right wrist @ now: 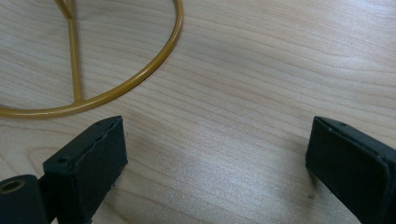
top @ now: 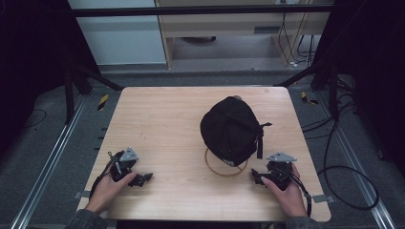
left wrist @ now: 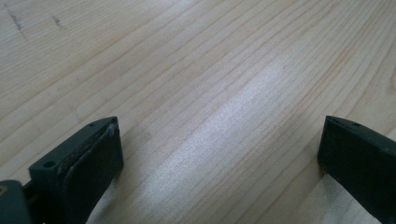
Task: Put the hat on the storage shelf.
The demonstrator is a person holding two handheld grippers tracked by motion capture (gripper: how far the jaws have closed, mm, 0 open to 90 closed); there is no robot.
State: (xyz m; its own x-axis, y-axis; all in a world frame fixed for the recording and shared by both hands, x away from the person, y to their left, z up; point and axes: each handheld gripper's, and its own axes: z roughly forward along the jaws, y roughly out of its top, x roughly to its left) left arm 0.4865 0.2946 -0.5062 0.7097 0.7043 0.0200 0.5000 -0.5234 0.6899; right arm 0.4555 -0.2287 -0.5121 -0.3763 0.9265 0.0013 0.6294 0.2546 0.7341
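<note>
Two grippers I keep low at bench [top: 162, 119] near edge: left gripper [top: 143, 178] jaws wide, empty; right gripper [top: 258, 175] jaws wide, empty, beside gold wire stand [right wrist: 135, 79]. Farther off, black cap [top: 231, 130] sits atop stand, right of centre.

The left hand [top: 107, 188] holds the left gripper [top: 143, 178] low at the near left, jaws pointing to the middle. Its 2 jaws stand wide apart with nothing between them. The right hand [top: 286, 191] holds the right gripper [top: 256, 176] low at the near right, jaws pointing left, also wide apart and holding nothing.
</note>
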